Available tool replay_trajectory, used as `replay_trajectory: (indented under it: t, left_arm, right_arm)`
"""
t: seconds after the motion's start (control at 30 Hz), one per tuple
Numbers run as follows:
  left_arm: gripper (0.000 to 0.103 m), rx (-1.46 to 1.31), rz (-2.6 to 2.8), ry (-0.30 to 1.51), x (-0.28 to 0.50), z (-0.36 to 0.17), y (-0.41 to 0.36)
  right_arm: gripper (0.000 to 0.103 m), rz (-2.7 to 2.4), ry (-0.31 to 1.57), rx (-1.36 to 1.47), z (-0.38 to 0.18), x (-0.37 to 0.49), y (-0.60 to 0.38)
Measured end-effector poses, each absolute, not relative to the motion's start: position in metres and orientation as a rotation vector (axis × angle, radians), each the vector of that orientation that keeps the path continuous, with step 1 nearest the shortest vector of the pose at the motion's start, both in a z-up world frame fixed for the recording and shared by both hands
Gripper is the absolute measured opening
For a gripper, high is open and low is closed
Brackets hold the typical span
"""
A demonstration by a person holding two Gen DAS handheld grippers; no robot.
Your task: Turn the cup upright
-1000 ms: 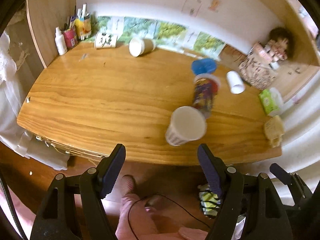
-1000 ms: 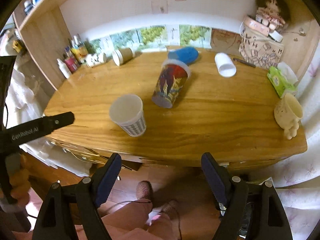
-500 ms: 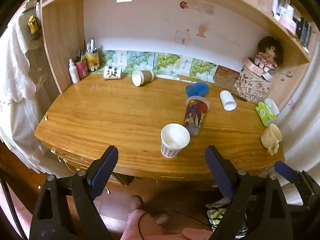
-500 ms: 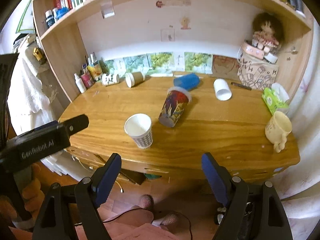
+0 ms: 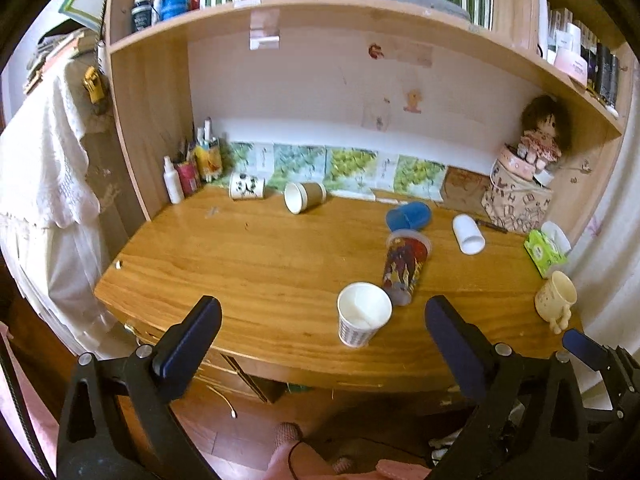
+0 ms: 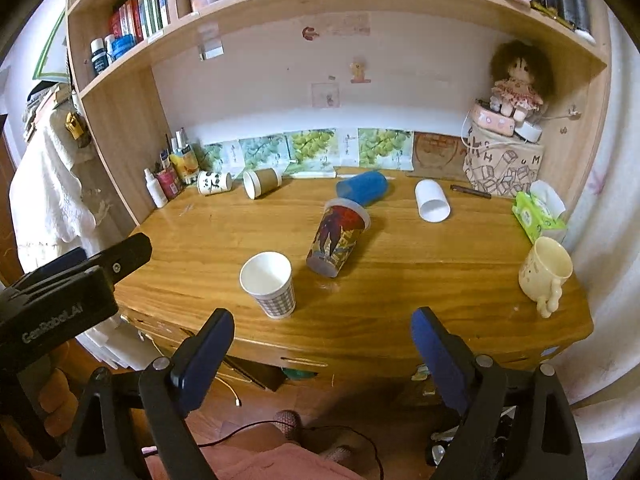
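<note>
A white paper cup with a checked base [image 5: 363, 315] [image 6: 270, 283] stands upright near the desk's front edge. Behind it a printed tumbler [image 5: 405, 267] [image 6: 339, 242] lies on its side. Further back lie a blue cup [image 5: 409, 216] [image 6: 362, 187], a white cup [image 5: 468, 234] [image 6: 431, 201], a brown paper cup [image 5: 304, 197] [image 6: 262, 182] and a panda mug [image 5: 247, 186] [image 6: 214, 182]. My left gripper [image 5: 320, 328] and right gripper [image 6: 323, 340] are both open and empty, held back in front of the desk edge.
A cream mug with feet [image 5: 557, 300] [image 6: 545, 273] stands at the desk's right front. A green tissue pack [image 6: 538, 216], a printed bag with a doll [image 6: 504, 160] and bottles at the back left [image 6: 168, 178] line the wooden desk [image 6: 420, 280]. A shelf of books runs overhead.
Both grippers have pulled back and tilted up from the desk, so the shelf has come into view. The cups have not moved.
</note>
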State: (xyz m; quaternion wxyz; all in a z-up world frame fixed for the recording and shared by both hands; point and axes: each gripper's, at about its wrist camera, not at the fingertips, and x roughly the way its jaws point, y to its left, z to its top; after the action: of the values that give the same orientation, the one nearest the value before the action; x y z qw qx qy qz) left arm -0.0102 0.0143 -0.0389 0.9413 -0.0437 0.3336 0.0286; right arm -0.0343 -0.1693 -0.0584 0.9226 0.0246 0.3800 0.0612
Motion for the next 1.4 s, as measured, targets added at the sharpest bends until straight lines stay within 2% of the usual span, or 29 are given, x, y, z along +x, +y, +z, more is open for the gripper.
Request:
replay_trajectory:
  t: [0.07, 0.17, 1.4]
  left_arm:
    - [0.102, -0.078, 0.066, 0.674, -0.01, -0.038, 0.014]
    - [0.102, -0.049, 0.076, 0.662, -0.01, -0.038, 0.01]
    - [0.102, 0.052, 0.072, 0.587, -0.006, -0.032, -0.014]
  right_arm:
    - [0.091, 0.119, 0.769, 0.05, -0.058, -0.035, -0.17]
    - [0.103, 0.104, 0.76, 0.044, -0.057, -0.035, -0.169]
    - [0.103, 0.045, 0.697, 0.064, -0.052, -0.032, -0.179]
